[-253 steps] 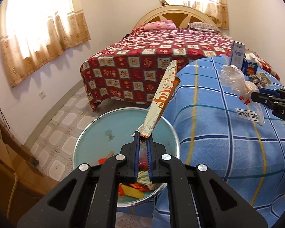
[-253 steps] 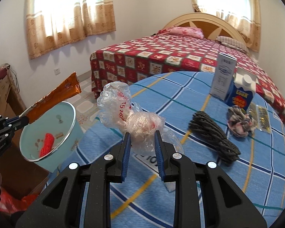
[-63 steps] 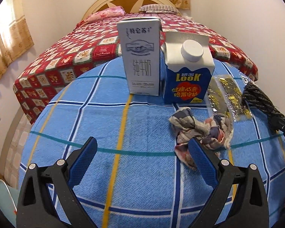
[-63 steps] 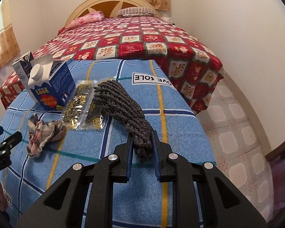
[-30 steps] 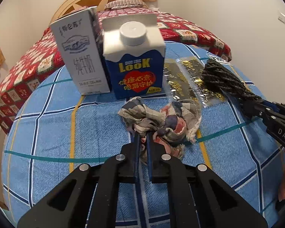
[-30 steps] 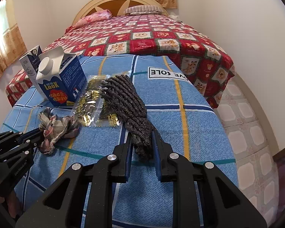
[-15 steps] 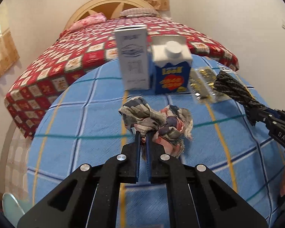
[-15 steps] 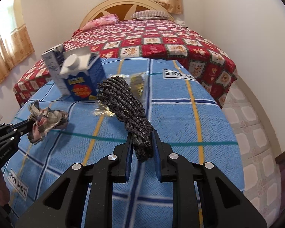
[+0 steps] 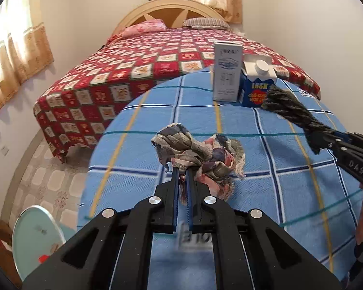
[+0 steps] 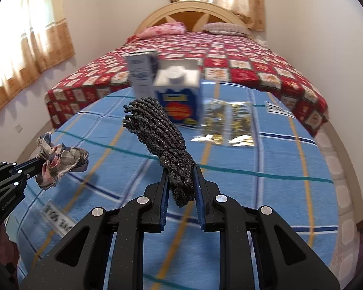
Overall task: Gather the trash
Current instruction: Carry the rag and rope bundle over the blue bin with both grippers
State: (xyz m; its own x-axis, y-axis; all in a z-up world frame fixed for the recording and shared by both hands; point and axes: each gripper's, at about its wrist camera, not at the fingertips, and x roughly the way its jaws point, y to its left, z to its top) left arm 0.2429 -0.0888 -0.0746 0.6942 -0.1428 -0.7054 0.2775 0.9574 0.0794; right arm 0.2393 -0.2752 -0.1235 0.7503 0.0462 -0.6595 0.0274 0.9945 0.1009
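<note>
While clamped, rope bundle (image 10: 162, 140) lengthwise fwd.

Beyond my desk (image 9: 142, 145) in its blue checked cloth stands a bed (image 9: 138, 72), red quilt, pink pillow (image 9: 144, 27), curtains (image 9: 17, 55) left.

Two cartons (image 9: 244, 82) stand upright, touching, at the far side of the blue cloth (image 9: 138, 154). Foil packets (image 10: 227, 123) lie flat just right of them. Near and left parts of the cloth lie bare. Bin (image 9: 34, 239) sits low off the near left edge, mouth unobstructed. Bed (image 9: 123, 72) closes off the far side; tiled floor (image 9: 43, 181) open at left.
</note>
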